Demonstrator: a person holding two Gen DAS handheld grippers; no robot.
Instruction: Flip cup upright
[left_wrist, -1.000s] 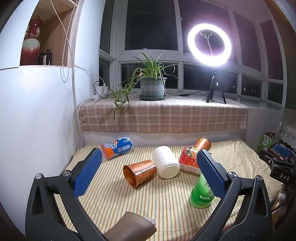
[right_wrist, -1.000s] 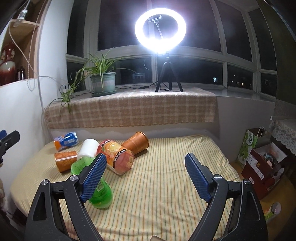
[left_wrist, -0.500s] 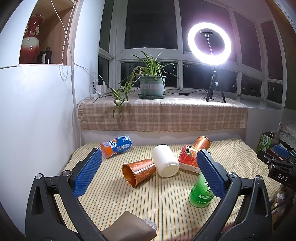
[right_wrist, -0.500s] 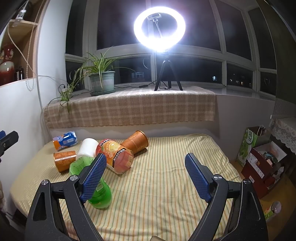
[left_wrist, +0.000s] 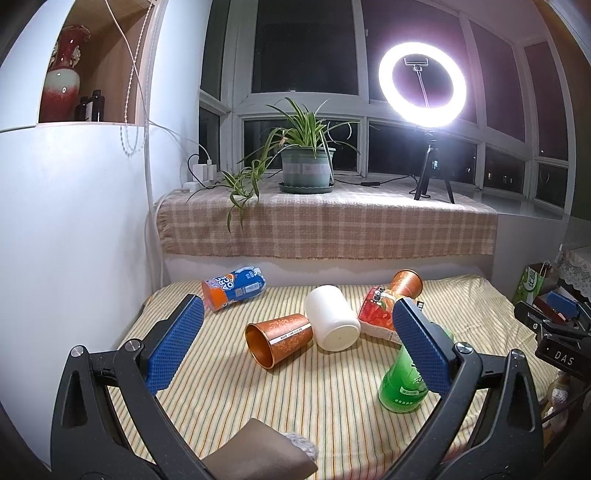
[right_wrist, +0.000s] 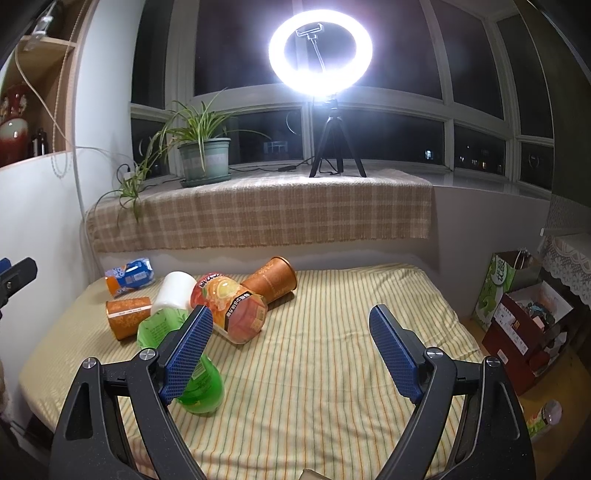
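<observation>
A: Left tool (left_wrist: 295, 332)?
B: Fingers spread wide, holding nothing, above the striped counter (left_wrist: 229, 398).
A: Right tool (right_wrist: 291, 349)?
B: Same, fingers apart, nothing between them, over bare cloth right of the pile.
A: Cups?
B: Copper cup (left_wrist: 279, 339) on its side, mouth toward the left camera, touching the white cup (left_wrist: 332, 322), also on its side. Second copper cup (left_wrist: 406, 284) lying down behind the fruit-print cup (right_wrist: 231, 308). Green cup (left_wrist: 406, 380) mouth-down, nearest the tools. Blue-orange cup (left_wrist: 233, 287) lying apart at back left.
</observation>
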